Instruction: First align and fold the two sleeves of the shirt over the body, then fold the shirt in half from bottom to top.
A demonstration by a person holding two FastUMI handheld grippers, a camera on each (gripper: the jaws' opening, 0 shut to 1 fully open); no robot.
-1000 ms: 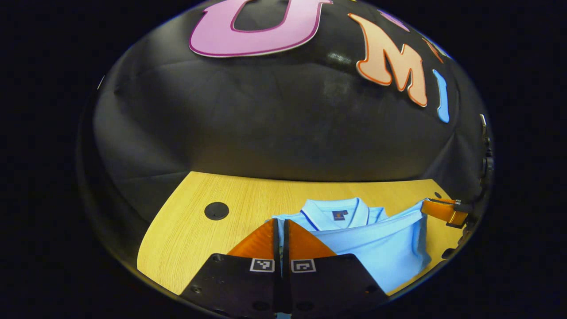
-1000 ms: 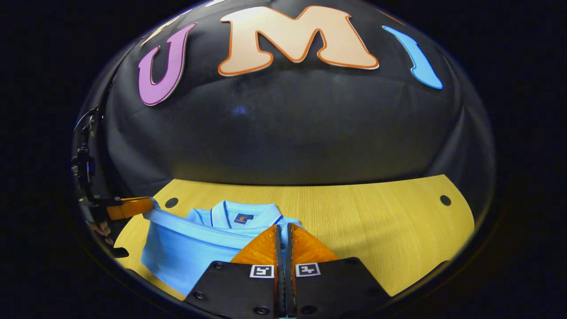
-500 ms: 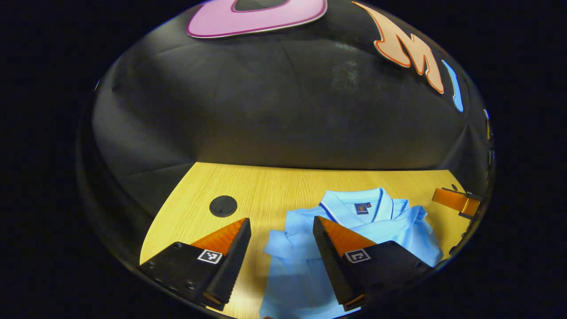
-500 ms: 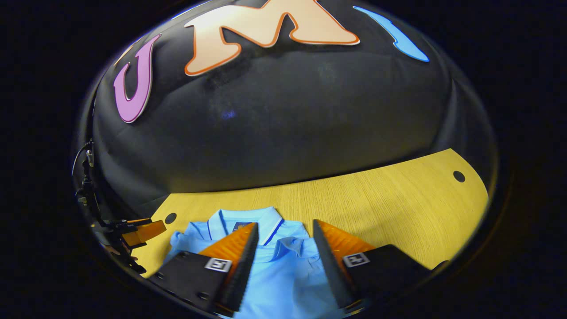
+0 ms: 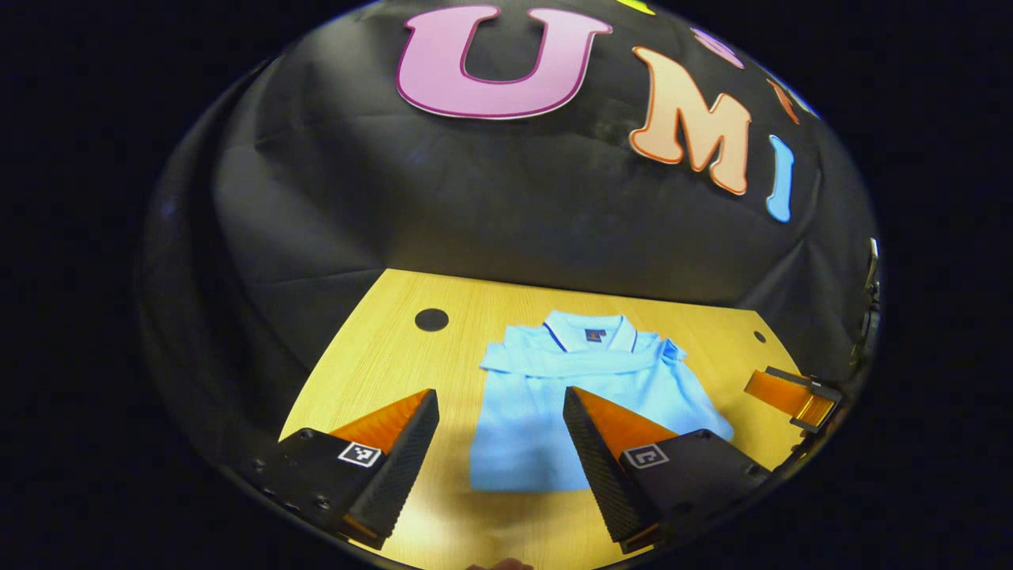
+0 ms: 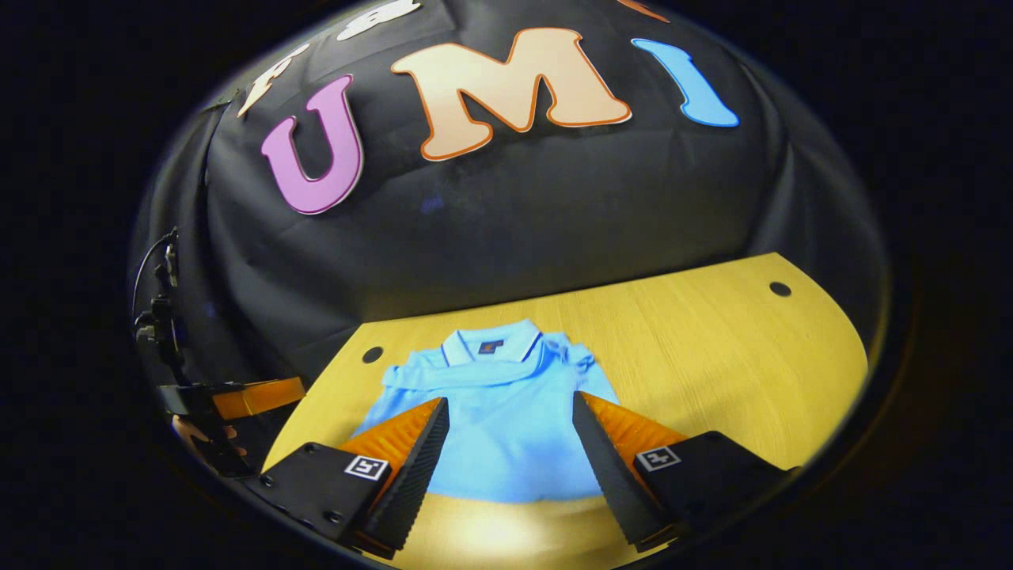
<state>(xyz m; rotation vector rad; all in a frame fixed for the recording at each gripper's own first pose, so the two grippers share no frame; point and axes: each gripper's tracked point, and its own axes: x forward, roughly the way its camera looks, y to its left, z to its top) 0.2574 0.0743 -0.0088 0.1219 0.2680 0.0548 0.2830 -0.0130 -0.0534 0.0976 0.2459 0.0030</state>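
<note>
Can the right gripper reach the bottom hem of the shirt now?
Probably yes: the right gripper is open above the shirt, and nothing lies on the hem nearest its fingers.

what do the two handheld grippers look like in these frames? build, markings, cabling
The left gripper and the right gripper share one build: two wedge-shaped fingers that taper to a point, ridged on the inner faces, each on a black block with screw holes and a small square black-and-white marker. In the right gripper view, the left gripper's rig carries a thin dark cable.
</note>
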